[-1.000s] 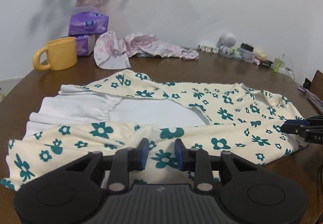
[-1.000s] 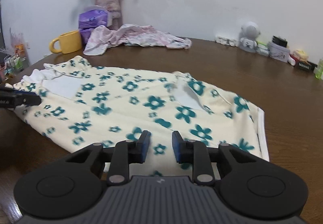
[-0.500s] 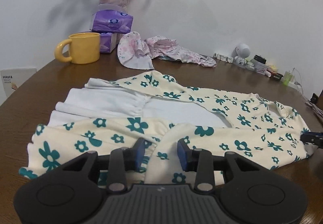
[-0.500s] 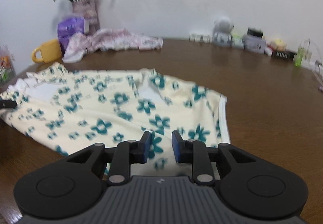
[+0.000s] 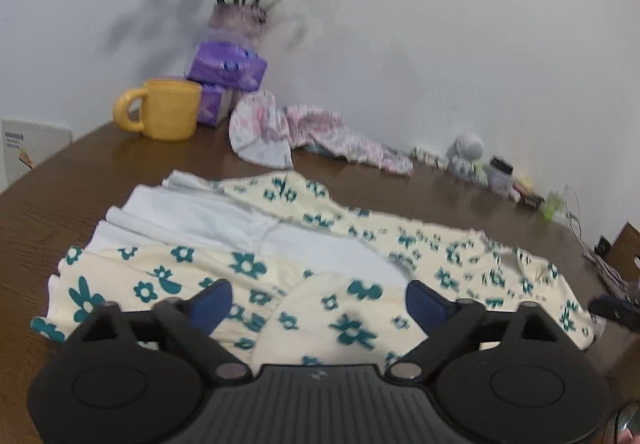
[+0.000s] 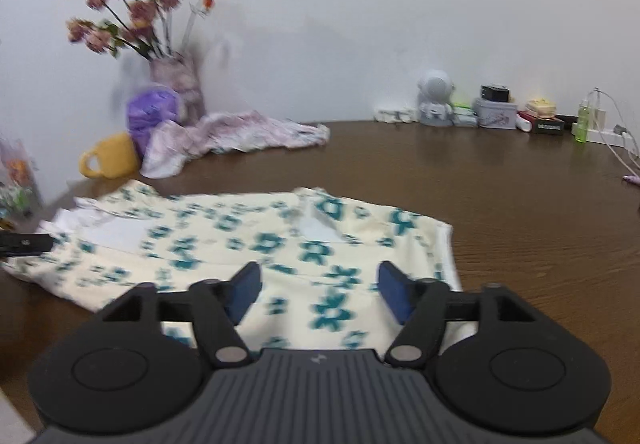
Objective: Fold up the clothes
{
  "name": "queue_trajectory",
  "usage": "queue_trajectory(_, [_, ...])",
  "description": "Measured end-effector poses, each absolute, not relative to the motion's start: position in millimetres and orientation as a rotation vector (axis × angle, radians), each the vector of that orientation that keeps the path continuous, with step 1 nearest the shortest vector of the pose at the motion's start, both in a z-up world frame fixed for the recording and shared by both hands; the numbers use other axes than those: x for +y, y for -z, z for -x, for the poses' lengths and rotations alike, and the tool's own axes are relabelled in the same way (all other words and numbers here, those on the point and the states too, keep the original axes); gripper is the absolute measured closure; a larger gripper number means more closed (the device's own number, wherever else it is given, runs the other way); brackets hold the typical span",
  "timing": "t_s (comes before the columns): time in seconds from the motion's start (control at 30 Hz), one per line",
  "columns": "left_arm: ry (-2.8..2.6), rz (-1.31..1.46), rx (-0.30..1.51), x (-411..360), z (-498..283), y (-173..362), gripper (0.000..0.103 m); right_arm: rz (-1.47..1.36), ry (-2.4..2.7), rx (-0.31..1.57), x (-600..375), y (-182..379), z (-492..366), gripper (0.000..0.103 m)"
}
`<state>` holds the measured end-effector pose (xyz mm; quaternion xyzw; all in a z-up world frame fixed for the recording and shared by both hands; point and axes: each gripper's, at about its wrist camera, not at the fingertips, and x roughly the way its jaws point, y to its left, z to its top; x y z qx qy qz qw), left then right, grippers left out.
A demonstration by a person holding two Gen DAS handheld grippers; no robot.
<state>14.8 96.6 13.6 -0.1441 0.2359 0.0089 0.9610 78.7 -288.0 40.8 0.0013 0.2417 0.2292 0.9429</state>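
Note:
A cream garment with teal flowers [image 5: 360, 252] lies partly folded on the brown table [image 5: 60, 204], its white lining showing at the left. My left gripper [image 5: 318, 302] hovers over its near edge; the jaws are opening wide, and the pads do not press on the cloth that lies under the gap. In the right wrist view the same garment [image 6: 248, 240] spreads across the table. My right gripper [image 6: 318, 290] is also opening, above the garment's near right corner and free of the fabric. The right gripper's tip [image 5: 612, 310] shows at the left wrist view's right edge.
A pink crumpled garment [image 5: 332, 132] lies at the back by a yellow mug [image 5: 168, 114], purple tissue packs [image 5: 226, 66] and a vase of flowers [image 5: 238, 16]. Small items, a figurine [image 6: 436, 98] and cables [image 6: 612, 140] line the back right wall.
Both grippers let go of the floral garment's edge and spread their jaws wide. Both cameras pulled back and rose slightly, and the garment now lies flat on the table.

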Motion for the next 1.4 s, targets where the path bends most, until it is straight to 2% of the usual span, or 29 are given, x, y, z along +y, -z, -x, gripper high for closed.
queue_trajectory(0.07, [-0.005, 0.273, 0.476, 87.7, -14.6, -14.8, 0.0, 0.011, -0.491, 0.481, -277.6, -41.5, -68.4, 0.001])
queue_trajectory(0.33, [-0.051, 0.14, 0.527, 57.7, -21.6, -5.2, 0.0, 0.006, -0.503, 0.523, -243.2, -30.0, -65.0, 0.001])
queue_trajectory(0.6, [-0.048, 0.142, 0.558, 55.0, -32.2, 8.2, 0.0, 0.013, -0.369, 0.493, -227.8, -21.2, -69.8, 0.0])
queue_trajectory(1.27, [0.001, 0.166, 0.597, 57.0, -37.8, 6.4, 0.0, -0.015, -0.314, 0.569, -258.1, -23.5, -86.6, 0.001])
queue_trajectory(1.33, [0.004, 0.158, 0.601, 56.9, -38.1, 7.9, 0.0, 0.015, -0.282, 0.551, -268.4, -27.3, -88.5, 0.004])
queue_trajectory(1.37, [0.006, 0.154, 0.603, 56.8, -38.3, 8.7, 0.0, 0.037, -0.263, 0.547, -274.3, -29.2, -91.0, 0.011])
queue_trajectory(1.4, [0.006, 0.147, 0.603, 55.8, -38.0, 9.2, 0.0, 0.055, -0.25, 0.549, -280.4, -30.7, -94.2, 0.025])
